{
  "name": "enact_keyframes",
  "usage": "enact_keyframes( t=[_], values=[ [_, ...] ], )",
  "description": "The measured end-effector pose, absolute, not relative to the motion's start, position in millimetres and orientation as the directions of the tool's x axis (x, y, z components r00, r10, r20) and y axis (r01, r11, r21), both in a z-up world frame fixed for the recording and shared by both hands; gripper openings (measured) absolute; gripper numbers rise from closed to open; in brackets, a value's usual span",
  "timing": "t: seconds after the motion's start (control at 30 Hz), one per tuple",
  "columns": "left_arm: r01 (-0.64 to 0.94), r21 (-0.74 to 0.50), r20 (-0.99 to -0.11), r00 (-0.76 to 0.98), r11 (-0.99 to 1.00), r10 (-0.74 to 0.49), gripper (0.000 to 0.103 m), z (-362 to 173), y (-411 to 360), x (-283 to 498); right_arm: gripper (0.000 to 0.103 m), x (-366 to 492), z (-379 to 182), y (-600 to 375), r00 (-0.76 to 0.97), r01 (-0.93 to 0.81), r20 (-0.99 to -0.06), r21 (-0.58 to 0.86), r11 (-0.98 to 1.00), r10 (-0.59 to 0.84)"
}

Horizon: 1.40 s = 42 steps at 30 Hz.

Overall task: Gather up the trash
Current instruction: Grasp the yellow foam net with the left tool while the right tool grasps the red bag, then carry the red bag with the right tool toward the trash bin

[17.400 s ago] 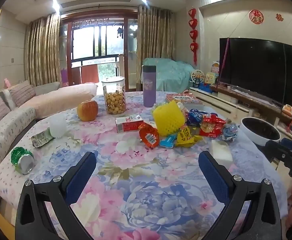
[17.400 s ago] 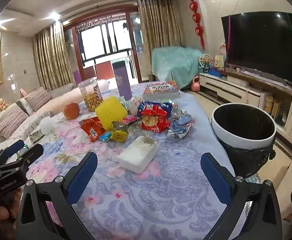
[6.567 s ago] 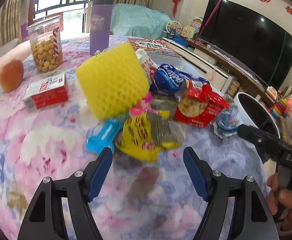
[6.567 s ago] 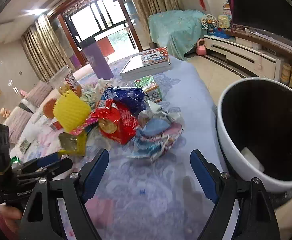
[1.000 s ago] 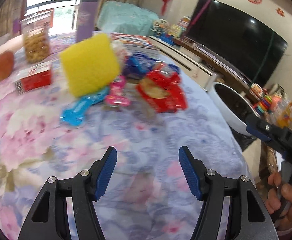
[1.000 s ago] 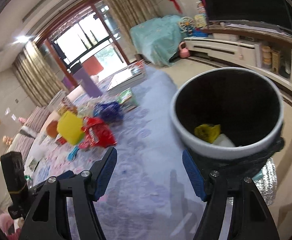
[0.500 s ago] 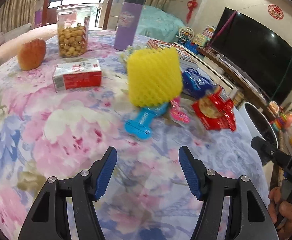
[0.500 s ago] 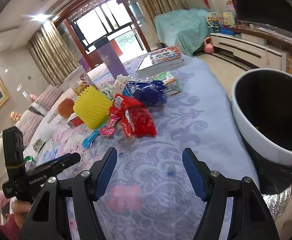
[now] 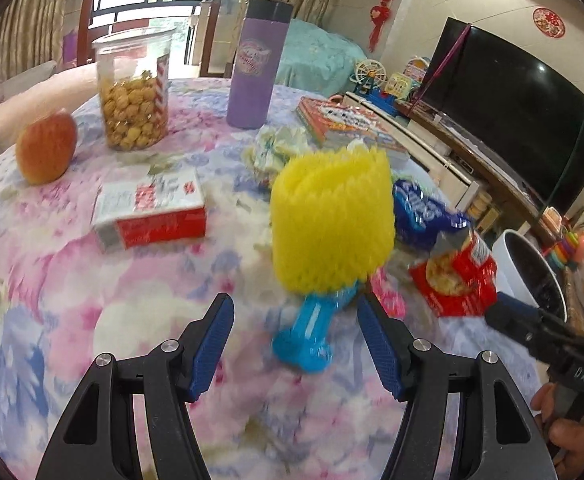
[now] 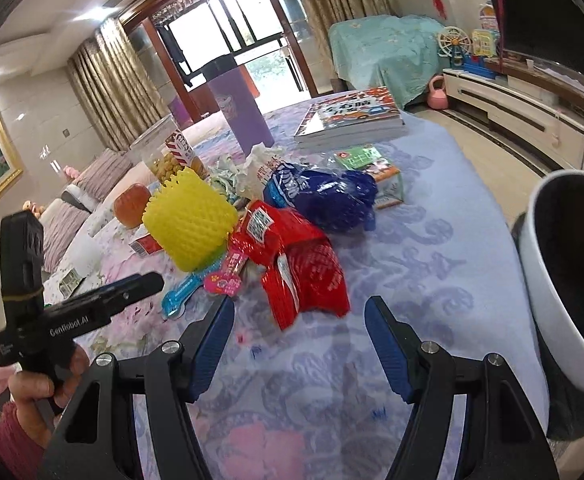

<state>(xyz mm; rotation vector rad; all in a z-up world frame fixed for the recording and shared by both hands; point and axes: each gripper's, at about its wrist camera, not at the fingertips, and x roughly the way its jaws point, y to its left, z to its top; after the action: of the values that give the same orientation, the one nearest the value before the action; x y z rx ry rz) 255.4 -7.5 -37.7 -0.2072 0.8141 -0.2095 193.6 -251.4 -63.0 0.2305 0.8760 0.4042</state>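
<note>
Both claws are held open and empty above the floral-clothed bench [image 9: 71, 280]. The left claw [image 9: 295, 344] is aimed at a blue wrapper [image 9: 312, 332] lying just below the yellow foam fruit net [image 9: 332, 220]. The right claw [image 10: 299, 346] is pointed at a red snack bag [image 10: 304, 268]. The white trash bin [image 10: 548, 288] stands at the bench's right edge.

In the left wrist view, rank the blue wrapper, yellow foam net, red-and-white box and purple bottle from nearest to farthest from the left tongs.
1. Blue wrapper, lying just ahead of the left tongs.
2. Yellow foam net, directly behind the wrapper.
3. Red-and-white box, further back on the left.
4. Purple bottle, upright at the table's far side.
</note>
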Motion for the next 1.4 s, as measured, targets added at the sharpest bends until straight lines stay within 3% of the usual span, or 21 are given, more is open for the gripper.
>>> enact_keyframes(
  t=[0.3, 0.37, 0.47, 1.0, 1.4],
  values=[
    [0.121, -0.277, -0.686, 0.67, 0.953, -0.285, 0.06, -49.3, -11.4, 295.9, 0.068, 217.3, -66.9, -244.3, 0.57, -0.251, -0.703, 0.344, 0.905, 0.425],
    [0.142, -0.284, -0.68, 0.667, 0.948, -0.304, 0.032, -51.5, -14.6, 299.8, 0.065, 220.3, -69.0, -245.0, 0.565, -0.245, -0.709, 0.343, 0.907, 0.421],
    [0.165, -0.269, -0.675, 0.671, 0.949, -0.308, 0.023, -51.3, -19.2, 301.3, 0.011, 222.3, -73.7, -245.6, 0.544, -0.241, -0.721, 0.357, 0.903, 0.43],
    [0.231, -0.294, -0.624, 0.689, 0.927, -0.369, 0.02, -34.7, -19.8, 233.6, 0.011, 188.1, -55.1, -271.5, 0.593, -0.218, -0.675, 0.392, 0.894, 0.44],
    [0.333, -0.288, -0.635, 0.636, 0.898, -0.44, 0.02, -30.5, -69.6, 210.4, 0.011, 162.5, -51.4, -313.6, 0.624, -0.142, -0.678, 0.39, 0.91, 0.388]
  ],
)
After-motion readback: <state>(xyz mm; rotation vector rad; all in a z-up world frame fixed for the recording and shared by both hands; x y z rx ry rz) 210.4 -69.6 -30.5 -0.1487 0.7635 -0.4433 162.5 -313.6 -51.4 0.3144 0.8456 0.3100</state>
